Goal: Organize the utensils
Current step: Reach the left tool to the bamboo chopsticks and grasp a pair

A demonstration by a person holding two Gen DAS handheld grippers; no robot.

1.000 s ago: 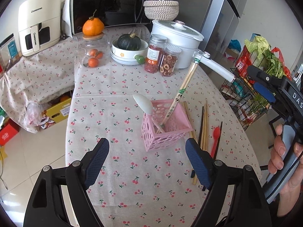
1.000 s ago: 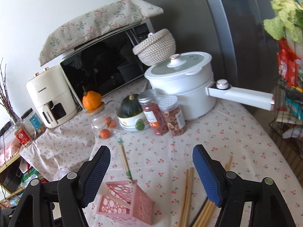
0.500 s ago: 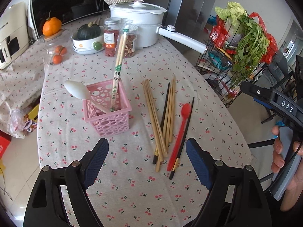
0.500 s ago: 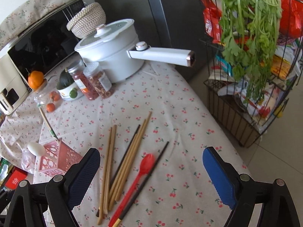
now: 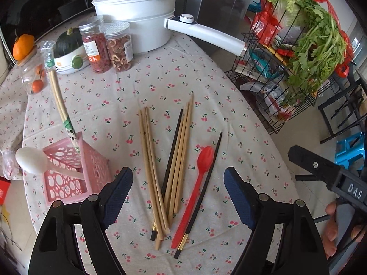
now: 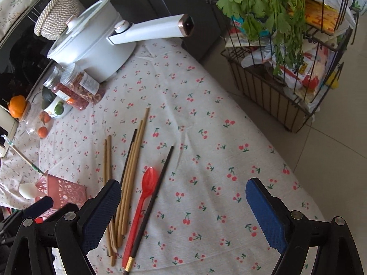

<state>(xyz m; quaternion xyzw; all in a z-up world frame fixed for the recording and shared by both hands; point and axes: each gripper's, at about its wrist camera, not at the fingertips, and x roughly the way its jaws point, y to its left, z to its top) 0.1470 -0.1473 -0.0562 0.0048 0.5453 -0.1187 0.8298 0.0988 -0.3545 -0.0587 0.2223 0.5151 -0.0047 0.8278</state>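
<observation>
A pink basket with cut-out walls stands near the table's left edge and holds a white spoon, its bowl sticking out over the rim, and a paper-wrapped pair of chopsticks leaning up and away. At the far end of the cherry-print tablecloth, two clear jars of dried red and pinkish contents stand beside a white lidded pot with a long handle, and a bowl carries a dark green squash.

The loose utensils lie in a fan at the middle of the table: about seven tan wooden chopsticks, though they overlap too much for a sure count, two black chopsticks with gold-banded ends, and one red plastic spoon between the black ones.

The left gripper hovers above the near ends of the fan, its jaws closing but wide apart and clear of everything. The right gripper hangs over bare cloth just right of the red spoon, jaws spread and empty.
</observation>
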